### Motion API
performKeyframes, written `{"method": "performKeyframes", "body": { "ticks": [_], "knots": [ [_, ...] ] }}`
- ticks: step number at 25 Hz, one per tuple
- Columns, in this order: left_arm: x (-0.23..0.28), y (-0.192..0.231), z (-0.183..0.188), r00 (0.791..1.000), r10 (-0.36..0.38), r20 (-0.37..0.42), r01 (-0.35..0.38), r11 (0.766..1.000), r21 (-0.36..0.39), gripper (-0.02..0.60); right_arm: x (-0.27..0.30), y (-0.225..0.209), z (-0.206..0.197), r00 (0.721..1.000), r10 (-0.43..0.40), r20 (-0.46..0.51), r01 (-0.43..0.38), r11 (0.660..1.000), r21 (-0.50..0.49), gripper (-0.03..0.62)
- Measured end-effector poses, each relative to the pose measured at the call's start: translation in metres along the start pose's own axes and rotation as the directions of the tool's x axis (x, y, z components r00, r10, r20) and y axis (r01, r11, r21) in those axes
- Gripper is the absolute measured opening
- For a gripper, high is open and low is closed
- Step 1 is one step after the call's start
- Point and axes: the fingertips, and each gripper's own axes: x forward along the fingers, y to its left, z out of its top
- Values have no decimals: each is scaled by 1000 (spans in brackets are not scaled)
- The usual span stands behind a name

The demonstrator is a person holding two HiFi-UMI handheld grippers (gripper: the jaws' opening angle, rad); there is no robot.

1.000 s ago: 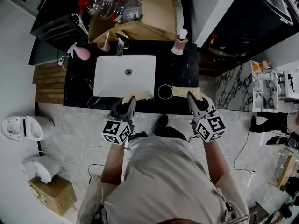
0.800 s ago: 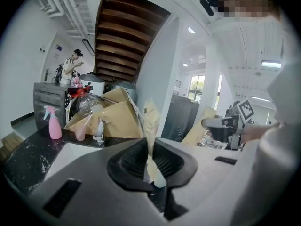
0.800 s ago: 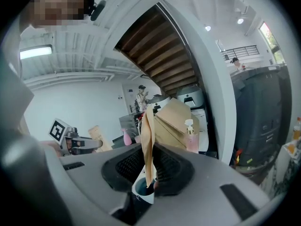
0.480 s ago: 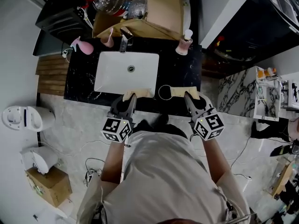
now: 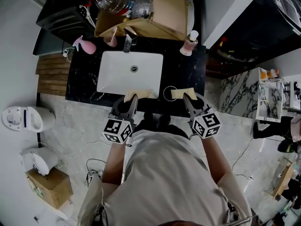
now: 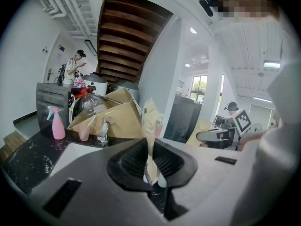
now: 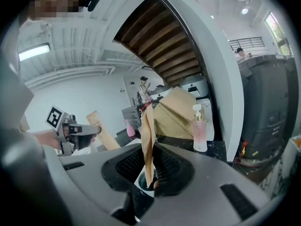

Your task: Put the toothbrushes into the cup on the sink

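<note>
Two wrapped toothbrushes held either side of the cup

The left gripper (image 5: 130,101) is clamped on one flat beige toothbrush pack (image 5: 138,94), gripped by its near end so the free end can lead into the cup (image 5: 170,93) on the tabletop (image 5: 181,69). The right gripper (image 5: 188,99) pinches the other pack (image 5: 181,93) the same way, just beside the rim. Each long axis runs forward and upward out of the jaws.

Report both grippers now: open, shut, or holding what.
Left gripper: shut on a tan toothbrush packet.
Right gripper: shut on a second tan packet, just right of the cup.
</note>
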Motion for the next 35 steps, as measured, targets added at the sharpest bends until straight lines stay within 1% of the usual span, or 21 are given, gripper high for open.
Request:
{"method": "performKeyframes", "body": {
  "ticks": [4, 12, 20, 25, 32, 35],
  "knots": [
    [3, 6, 0, 1000, -20, -12, 20, 1000, -1, 35, 14, 1, -15, 999, -22, -31, 22, 1000, 15, 64],
    [9, 10, -4, 998, -46, -32, 46, 999, -4, 35, 36, -2, -46, 996, -54, -77, 54, 999, 1, 66],
    [8, 16, -8, 998, -46, -41, 45, 999, -15, 35, 51, -7, -74, 990, -73, -121, 74, 997, 8, 67],
    [6, 19, -12, 998, -46, -50, 45, 999, -24, 35, 58, -5, -89, 985, -87, -151, 85, 996, -20, 71],
    [4, 20, -11, 998, -52, -48, 51, 998, -22, 35, 63, -6, -100, 980, -100, -174, 96, 995, -27, 89],
    [3, 18, -12, 997, -57, -51, 56, 998, -22, 35, 64, -8, -103, 977, -112, -183, 108, 994, -29, 144]
  ]
}}
